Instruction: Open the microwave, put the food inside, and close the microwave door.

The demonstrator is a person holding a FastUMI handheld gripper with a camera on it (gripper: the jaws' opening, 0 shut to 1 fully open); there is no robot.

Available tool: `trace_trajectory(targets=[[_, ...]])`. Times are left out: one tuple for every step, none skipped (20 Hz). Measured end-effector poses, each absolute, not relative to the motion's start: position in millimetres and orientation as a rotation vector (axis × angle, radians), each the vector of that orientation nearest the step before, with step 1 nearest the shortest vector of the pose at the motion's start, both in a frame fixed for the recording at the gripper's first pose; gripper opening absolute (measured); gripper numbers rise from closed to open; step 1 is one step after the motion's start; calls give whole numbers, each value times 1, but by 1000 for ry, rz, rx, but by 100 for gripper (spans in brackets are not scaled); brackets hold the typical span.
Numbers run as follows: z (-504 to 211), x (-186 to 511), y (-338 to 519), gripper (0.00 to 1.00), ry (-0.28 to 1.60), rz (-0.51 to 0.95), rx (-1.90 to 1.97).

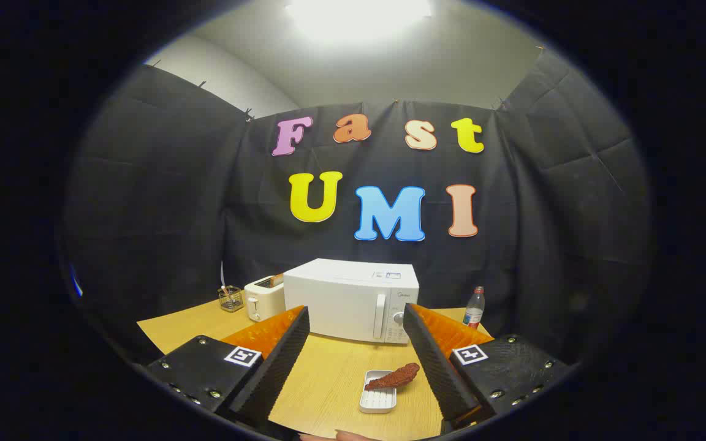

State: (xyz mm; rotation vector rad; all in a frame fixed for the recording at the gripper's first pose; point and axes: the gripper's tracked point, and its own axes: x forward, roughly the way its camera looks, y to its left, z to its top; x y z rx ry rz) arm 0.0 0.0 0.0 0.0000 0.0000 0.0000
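Observation:
A white microwave (351, 298) stands at the back of the wooden table (328, 380) with its door shut and its handle (379, 316) toward its right side. A brown piece of food (393, 376) lies across a small white ridged dish (378, 399) on the table, nearer than the microwave. My gripper (356, 324) is open, held above the table's near part. The dish and food sit between the fingers, close to the right one; the microwave is well beyond them.
A white toaster (264, 298) stands left of the microwave, with a small wire basket (230, 298) further left. A plastic bottle (474, 307) stands to the microwave's right. Bare tabletop lies between the dish and the microwave. A fingertip shows at the table's near edge.

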Motion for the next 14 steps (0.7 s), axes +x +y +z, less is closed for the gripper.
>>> trace_trajectory(targets=[[1, 0, 1, 98, -1, 3, 0], [1, 0, 1, 98, -3, 4, -1], [1, 0, 1, 98, -4, 6, -4], [-1, 0, 2, 98, -4, 7, -6], [0, 0, 3, 98, -3, 8, -5], [-1, 1, 4, 98, -4, 11, -3], [0, 1, 5, 98, -5, 14, -1], [-1, 2, 6, 98, -4, 16, 1], [-2, 2, 7, 98, -1, 17, 1], [-2, 3, 7, 98, 0, 17, 2], [-2, 4, 7, 98, 1, 17, 2], [-2, 4, 9, 98, 2, 18, 1], [-3, 4, 9, 98, 3, 18, 2], [-4, 5, 10, 98, 3, 19, 1]])
